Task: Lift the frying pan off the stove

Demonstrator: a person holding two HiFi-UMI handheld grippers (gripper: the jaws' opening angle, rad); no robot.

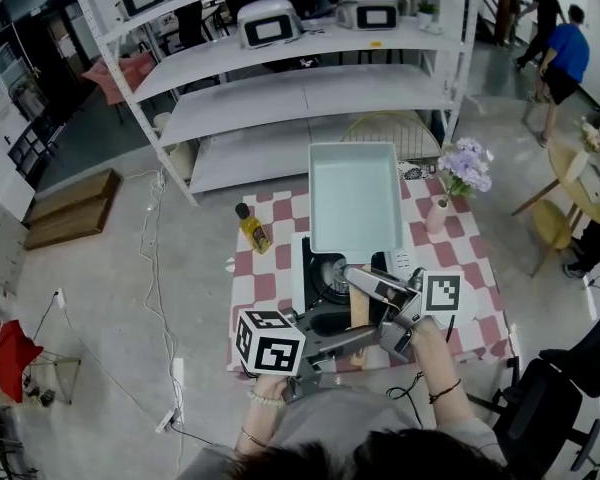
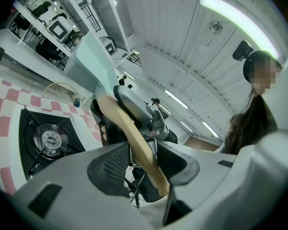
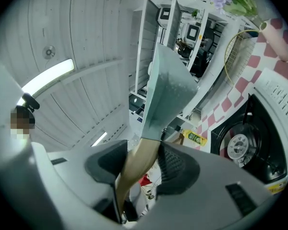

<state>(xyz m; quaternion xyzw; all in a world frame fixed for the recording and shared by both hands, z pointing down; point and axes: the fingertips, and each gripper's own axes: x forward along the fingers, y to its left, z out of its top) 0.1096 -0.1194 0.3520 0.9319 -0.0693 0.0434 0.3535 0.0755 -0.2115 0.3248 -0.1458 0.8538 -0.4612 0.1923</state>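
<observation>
The frying pan is a pale-teal rectangular tray with a wooden handle. It hangs tilted in the air above the black gas stove, clear of the burner. My left gripper is shut on the handle near its end. My right gripper is shut on the same handle, closer to the pan. In the left gripper view the handle runs up between the pads, past the burner. In the right gripper view the handle leads up to the pan, with the burner at lower right.
The stove sits on a small table with a red-and-white checked cloth. A yellow oil bottle stands at its left, a pink vase of flowers at its right. White shelving rises behind. A black chair is at lower right.
</observation>
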